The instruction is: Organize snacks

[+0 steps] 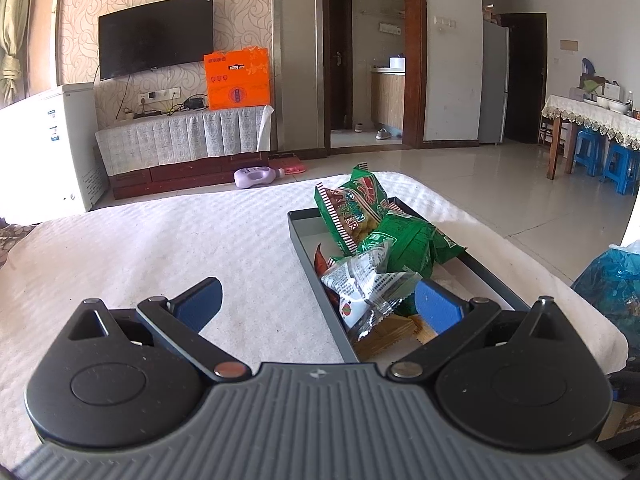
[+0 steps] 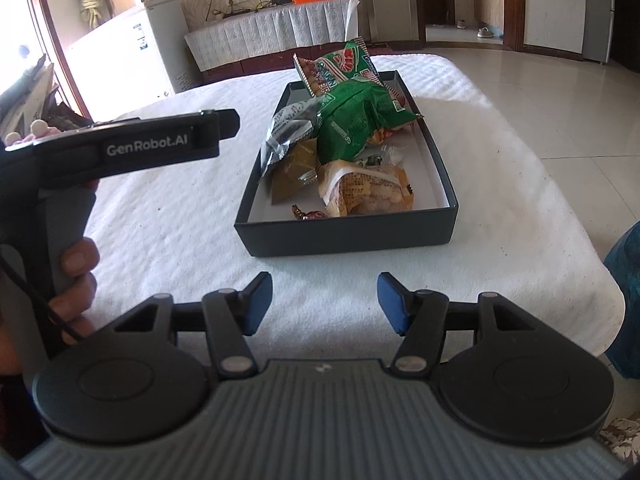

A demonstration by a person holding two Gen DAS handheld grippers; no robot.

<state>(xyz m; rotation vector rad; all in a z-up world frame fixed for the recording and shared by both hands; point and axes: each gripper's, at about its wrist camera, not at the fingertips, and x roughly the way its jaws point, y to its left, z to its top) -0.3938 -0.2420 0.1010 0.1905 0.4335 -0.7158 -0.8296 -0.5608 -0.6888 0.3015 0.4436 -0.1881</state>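
The snacks sit piled in a shallow dark box (image 2: 344,236) at the centre of the right wrist view, on a bench covered with a white textured cloth (image 2: 168,216). A green prawn-cracker bag (image 2: 340,65) leans at the far end, a second green bag (image 2: 360,124) lies over the middle, and a yellow bag of puffed balls (image 2: 368,194) and a small wrapped candy (image 2: 306,213) lie at the near end.

The right hand-held gripper (image 2: 325,304) hovers low in the frame, just short of the box's near wall, released, with nothing between its blue pads. The left hand-held gripper (image 1: 320,300) is also spread wide and empty; its right pad (image 1: 438,306) hangs over the box, beside a clear-and-silver packet (image 1: 368,288).

By my judgement the sorting is nearly done, as no snack lies loose on the cloth in either view. Any further tidying is best done by taking a bag at its crimped edge, not its puffed belly, and by keeping the pads clear of the box wall so the light box does not slide.

The bottom layer of the pile is hidden under the green bags. A blue plastic bag (image 1: 612,280) is cut off at the right edge, so its contents cannot be told.
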